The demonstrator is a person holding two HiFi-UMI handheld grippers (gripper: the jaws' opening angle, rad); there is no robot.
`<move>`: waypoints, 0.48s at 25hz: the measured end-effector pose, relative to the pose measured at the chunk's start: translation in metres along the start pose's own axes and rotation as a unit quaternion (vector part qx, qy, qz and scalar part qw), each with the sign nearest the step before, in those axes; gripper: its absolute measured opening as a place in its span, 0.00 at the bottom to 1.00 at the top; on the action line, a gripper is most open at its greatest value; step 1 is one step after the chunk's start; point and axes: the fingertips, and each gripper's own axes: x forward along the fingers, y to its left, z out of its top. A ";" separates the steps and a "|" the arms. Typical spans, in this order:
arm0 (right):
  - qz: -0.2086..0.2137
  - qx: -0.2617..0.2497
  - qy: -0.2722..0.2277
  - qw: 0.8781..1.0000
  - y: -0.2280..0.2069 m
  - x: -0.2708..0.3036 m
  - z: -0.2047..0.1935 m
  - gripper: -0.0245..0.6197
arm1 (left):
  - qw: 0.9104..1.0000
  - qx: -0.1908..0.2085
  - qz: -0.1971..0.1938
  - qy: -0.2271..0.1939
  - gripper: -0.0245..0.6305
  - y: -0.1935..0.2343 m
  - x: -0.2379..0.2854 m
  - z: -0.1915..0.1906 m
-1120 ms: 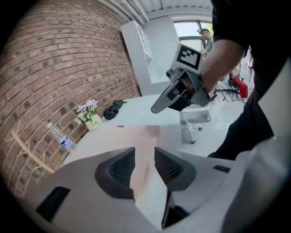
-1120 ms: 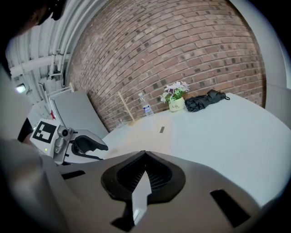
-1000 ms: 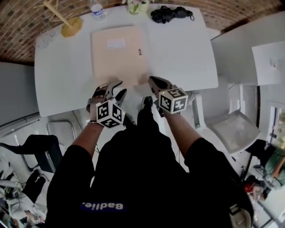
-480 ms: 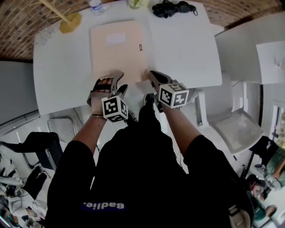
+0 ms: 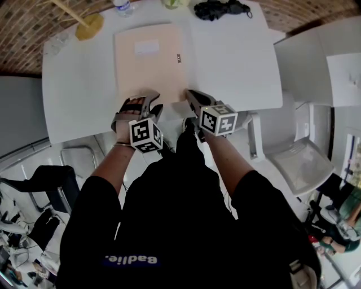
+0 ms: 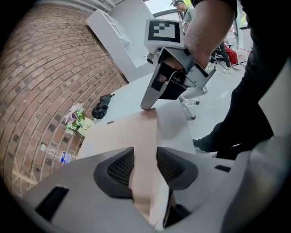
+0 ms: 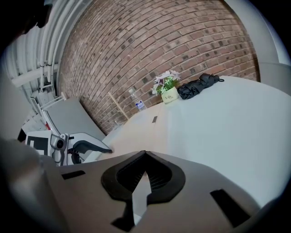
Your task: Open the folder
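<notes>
A peach folder [image 5: 149, 56] lies shut and flat on the white table [image 5: 237, 62], with a small dark clasp [image 5: 179, 57] at its right edge. My left gripper [image 5: 148, 103] is at the folder's near left corner. Its jaws have just been closing. In the left gripper view the folder [image 6: 122, 132] shows in the gap of that gripper [image 6: 145, 152], and the pads stand clear of it. My right gripper [image 5: 190, 95] is shut, its tip [image 6: 146, 105] resting on the folder's near right corner. In its own view the right gripper [image 7: 144, 154] shows its fingertips touching.
At the table's far edge stand a black folded umbrella [image 5: 220, 8], a small flower pot [image 7: 168, 93], a water bottle [image 7: 137, 103] and a wooden stand [image 5: 87, 28]. A white chair [image 5: 299, 163] is at the right. A brick wall rises behind the table.
Both grippers have come closer to the folder's near edge. The left one has rolled a little, and the right one has sunk onto the corner.
</notes>
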 end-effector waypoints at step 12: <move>-0.002 -0.022 0.009 1.000 0.002 0.001 -0.003 0.08 | 1.000 -0.007 -0.003 -0.026 0.14 0.003 -0.016 0.004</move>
